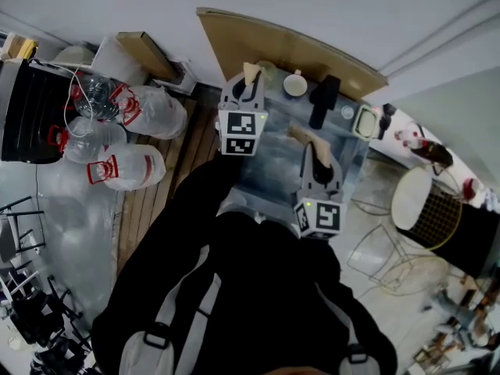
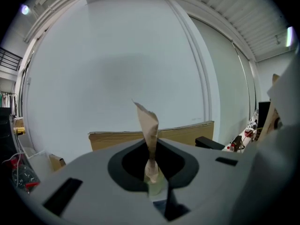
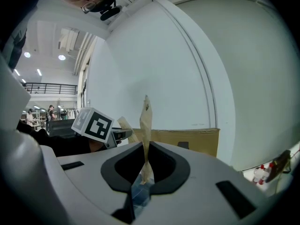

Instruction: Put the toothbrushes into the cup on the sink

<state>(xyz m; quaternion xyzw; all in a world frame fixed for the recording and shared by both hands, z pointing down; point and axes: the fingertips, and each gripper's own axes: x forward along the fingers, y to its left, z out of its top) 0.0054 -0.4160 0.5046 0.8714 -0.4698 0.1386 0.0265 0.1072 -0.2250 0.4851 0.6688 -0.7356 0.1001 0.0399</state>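
Note:
In the head view both grippers reach over the glassy sink (image 1: 269,174). My left gripper (image 1: 248,92) is shut on a tan paper-wrapped toothbrush (image 1: 251,72), whose end sticks out toward the wall. My right gripper (image 1: 312,156) is shut on a second tan-wrapped toothbrush (image 1: 299,134). The white cup (image 1: 295,84) stands at the sink's back, right of the left gripper's tip, beside a black faucet (image 1: 323,100). In the left gripper view the wrapper (image 2: 149,130) rises upright from the left gripper (image 2: 153,179). In the right gripper view a thin wrapper (image 3: 146,125) stands up from the right gripper (image 3: 140,186).
A cardboard panel (image 1: 289,49) leans on the wall behind the sink. Large water jugs (image 1: 117,162) lie on the floor at left beside wooden decking (image 1: 160,201). A small dish (image 1: 365,122) sits at the sink's right end. A round wire stool (image 1: 426,205) stands at the right.

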